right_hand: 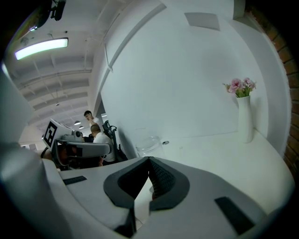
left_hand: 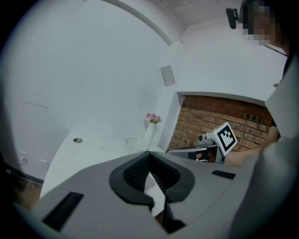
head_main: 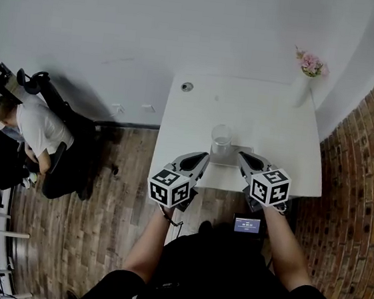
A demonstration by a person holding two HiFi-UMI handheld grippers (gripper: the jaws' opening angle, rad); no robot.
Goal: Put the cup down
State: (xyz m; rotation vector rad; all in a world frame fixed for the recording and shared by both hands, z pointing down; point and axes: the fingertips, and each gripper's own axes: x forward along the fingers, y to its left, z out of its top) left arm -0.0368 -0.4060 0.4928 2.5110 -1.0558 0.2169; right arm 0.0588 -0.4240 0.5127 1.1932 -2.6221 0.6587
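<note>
Left gripper [head_main: 205, 156] and right gripper [head_main: 242, 156], jaws together; cup [head_main: 220, 137] upright, mouth up

A white table [head_main: 271, 121] stands on a floor of wooden planks [head_main: 108, 197]. A slim white vase [head_main: 304, 90] holding pink flowers [head_main: 311, 63] stands upright at the table's far right corner. Well to the left of the vase, near the far left corner, a small round grey cap [head_main: 187, 86] sits in the tabletop. Left of the vase and well nearer than it, by the middle of the near edge, lies a flat grey square pad [head_main: 236, 159]. A clear cup [head_main: 220, 138] stands upright at the pad's corner farthest to the left of the vase. Whether the cup rests on the pad or on the bare tabletop just beside it cannot be told.
</note>
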